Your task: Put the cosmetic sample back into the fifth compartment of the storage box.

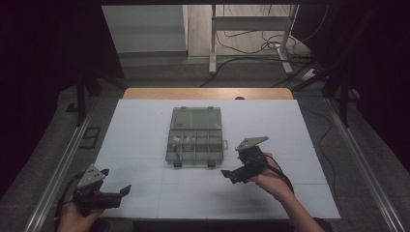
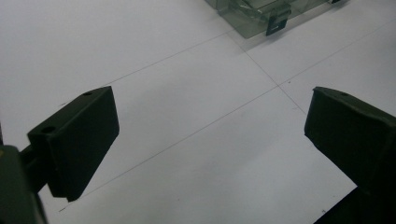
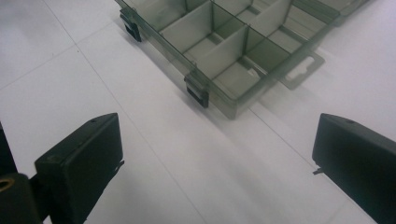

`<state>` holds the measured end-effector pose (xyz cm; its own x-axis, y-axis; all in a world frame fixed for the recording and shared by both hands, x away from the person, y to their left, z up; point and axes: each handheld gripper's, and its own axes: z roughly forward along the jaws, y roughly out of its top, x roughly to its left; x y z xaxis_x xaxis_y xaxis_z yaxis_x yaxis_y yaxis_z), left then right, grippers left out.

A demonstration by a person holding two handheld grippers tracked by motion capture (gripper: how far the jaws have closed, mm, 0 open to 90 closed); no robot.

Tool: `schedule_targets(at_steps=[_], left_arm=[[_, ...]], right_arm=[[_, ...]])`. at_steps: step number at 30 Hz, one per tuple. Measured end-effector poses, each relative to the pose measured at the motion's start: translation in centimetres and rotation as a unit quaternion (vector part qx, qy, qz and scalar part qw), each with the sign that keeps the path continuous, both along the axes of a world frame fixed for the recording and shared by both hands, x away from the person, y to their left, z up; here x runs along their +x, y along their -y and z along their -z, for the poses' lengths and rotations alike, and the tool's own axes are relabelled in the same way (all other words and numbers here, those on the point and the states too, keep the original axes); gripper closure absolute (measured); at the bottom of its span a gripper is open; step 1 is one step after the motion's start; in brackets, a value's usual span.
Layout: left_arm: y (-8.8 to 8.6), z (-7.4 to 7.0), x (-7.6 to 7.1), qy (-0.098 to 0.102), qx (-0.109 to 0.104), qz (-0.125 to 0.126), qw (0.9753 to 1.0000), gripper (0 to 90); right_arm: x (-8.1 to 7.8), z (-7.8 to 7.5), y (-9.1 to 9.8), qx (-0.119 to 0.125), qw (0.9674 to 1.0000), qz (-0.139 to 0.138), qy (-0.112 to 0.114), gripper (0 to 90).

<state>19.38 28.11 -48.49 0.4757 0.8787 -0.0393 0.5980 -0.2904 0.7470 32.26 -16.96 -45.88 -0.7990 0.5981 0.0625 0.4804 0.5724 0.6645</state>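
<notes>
A clear compartment box lies open in the middle of the white table, its lid folded back flat. Something small and pale lies in a left compartment. My right gripper hovers just right of the box's front corner, open and holding nothing. In the right gripper view the box's divided cells and a dark front latch lie ahead of the right gripper. My left gripper is open at the table's front left. The left gripper faces bare table, with a box corner far ahead.
Thin seam lines cross the table top. A wooden strip borders the far edge. Metal rails run along both sides. Beyond the table stand desk legs with cables on the floor.
</notes>
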Motion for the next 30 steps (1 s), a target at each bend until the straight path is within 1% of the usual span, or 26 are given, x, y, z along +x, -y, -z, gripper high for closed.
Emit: schedule_targets(at_steps=[9, 15, 24, 30], left_arm=[[0.0, 0.0, 0.0, 0.000, -0.001, -0.001, 1.0000, 3.6], [0.0, 0.0, 0.0, 0.000, 0.000, -0.001, 1.0000, 3.6], [0.0, 0.0, 0.0, 0.000, -0.001, -0.001, 1.0000, 3.6], [0.0, 0.0, 0.0, -0.001, -0.001, -0.002, 1.0000, 3.6]], right_arm=[[-0.9, -0.3, 2.2, 0.009, 0.9997, 0.022, 0.009, 2.3], [-1.3, -0.4, 3.4, 0.010, 0.9991, 0.038, 0.015, 2.2], [-2.0, -0.4, 4.8, -0.002, 0.9983, 0.052, 0.026, 2.2], [-2.5, -0.4, 6.1, -0.001, 0.9974, 0.065, 0.031, 2.2]])
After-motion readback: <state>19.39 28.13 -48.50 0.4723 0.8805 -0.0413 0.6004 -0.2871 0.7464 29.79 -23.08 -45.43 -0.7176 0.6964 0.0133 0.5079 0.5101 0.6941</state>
